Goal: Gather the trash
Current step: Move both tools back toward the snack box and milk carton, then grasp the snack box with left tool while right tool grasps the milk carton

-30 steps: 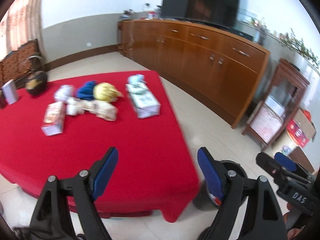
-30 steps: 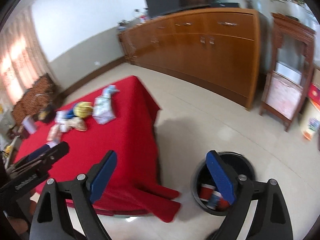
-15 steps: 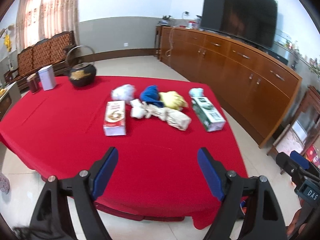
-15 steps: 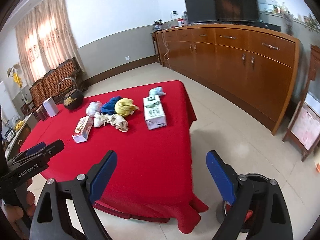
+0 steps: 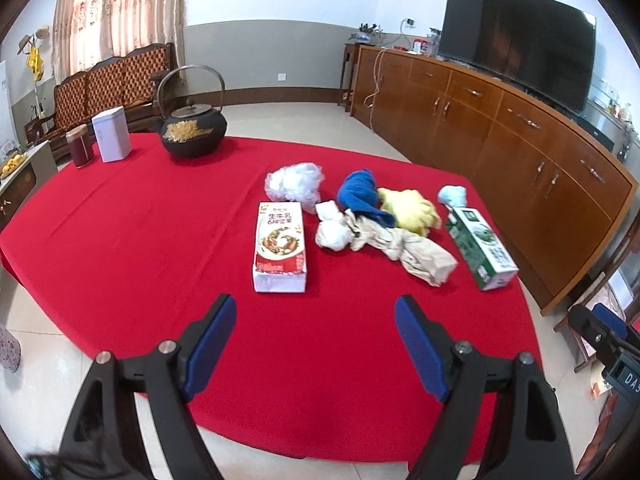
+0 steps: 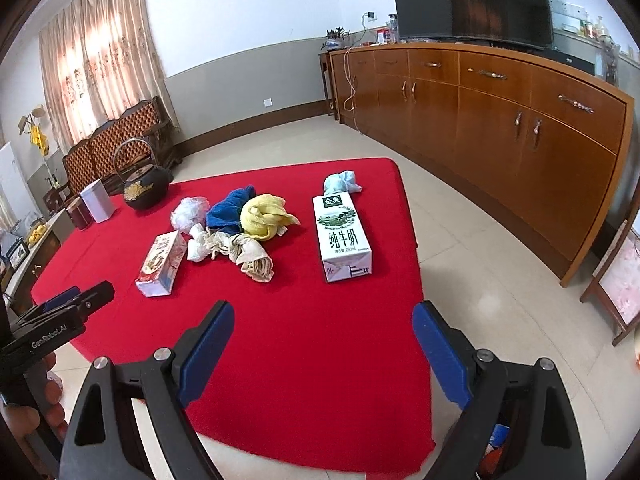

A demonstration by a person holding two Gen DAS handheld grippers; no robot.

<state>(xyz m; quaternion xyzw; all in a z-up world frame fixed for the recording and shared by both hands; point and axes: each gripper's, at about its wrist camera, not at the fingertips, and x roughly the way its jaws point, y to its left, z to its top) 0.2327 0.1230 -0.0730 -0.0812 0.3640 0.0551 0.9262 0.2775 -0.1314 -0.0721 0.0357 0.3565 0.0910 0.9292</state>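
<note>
On the red table [image 5: 140,240] lie a red-and-white carton [image 5: 280,246], a green milk carton [image 5: 480,248], a crumpled brown paper bag [image 5: 404,248], white tissue wads [image 5: 332,228], a clear plastic wad [image 5: 294,184], a blue cloth [image 5: 358,196], a yellow cloth [image 5: 408,210] and a pale blue wad [image 5: 452,196]. My left gripper [image 5: 316,340] is open and empty, above the table's near edge. My right gripper [image 6: 324,344] is open and empty, over the table's near right part, short of the green milk carton [image 6: 342,236]. The red-and-white carton [image 6: 160,264] lies to the left.
A black teapot [image 5: 192,132], a white tin [image 5: 112,134] and a dark red jar [image 5: 82,148] stand at the table's far left. A long wooden cabinet [image 6: 500,120] with a TV [image 6: 472,0] runs along the right wall. A trash bin [image 6: 496,440] shows behind my right finger.
Both views have swung left and toward the table, from the floor and bin onto the trash pile. Both grippers have stayed open and empty.
</note>
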